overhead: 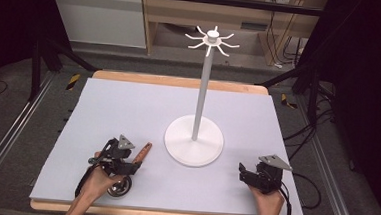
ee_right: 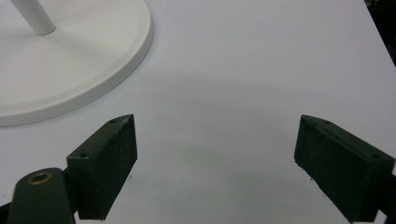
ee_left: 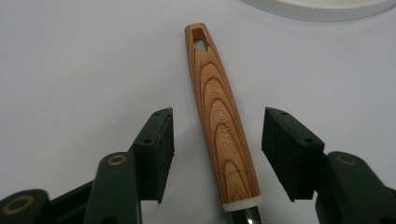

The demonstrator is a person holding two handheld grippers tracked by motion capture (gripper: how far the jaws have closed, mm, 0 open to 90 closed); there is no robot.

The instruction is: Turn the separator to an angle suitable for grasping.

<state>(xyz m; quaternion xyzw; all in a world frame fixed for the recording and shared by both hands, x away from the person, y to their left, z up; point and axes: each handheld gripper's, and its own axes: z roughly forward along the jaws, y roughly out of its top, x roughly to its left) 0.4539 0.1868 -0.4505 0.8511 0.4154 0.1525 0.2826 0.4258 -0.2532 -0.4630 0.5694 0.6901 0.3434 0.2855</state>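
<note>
A utensil with a wooden handle (ee_left: 219, 112) lies on the grey-white mat; its handle end has a hanging slot and points toward the stand. In the high view the handle (overhead: 143, 151) sticks out past my left gripper (overhead: 131, 165), and a shiny metal head (overhead: 120, 187) shows near the hand. My left gripper (ee_left: 217, 149) is open, one jaw on each side of the handle, neither pad touching it. A white stand (overhead: 195, 140) with a round base, a tall pole and hooked arms on top (overhead: 212, 39) rises mid-table. My right gripper (overhead: 244, 173) (ee_right: 215, 163) is open over bare mat.
The stand's round base (ee_right: 70, 60) lies just left of and beyond my right gripper. The mat (overhead: 128, 108) covers a wooden table whose edges show at front and back. Black frame legs and cables stand on the floor to both sides.
</note>
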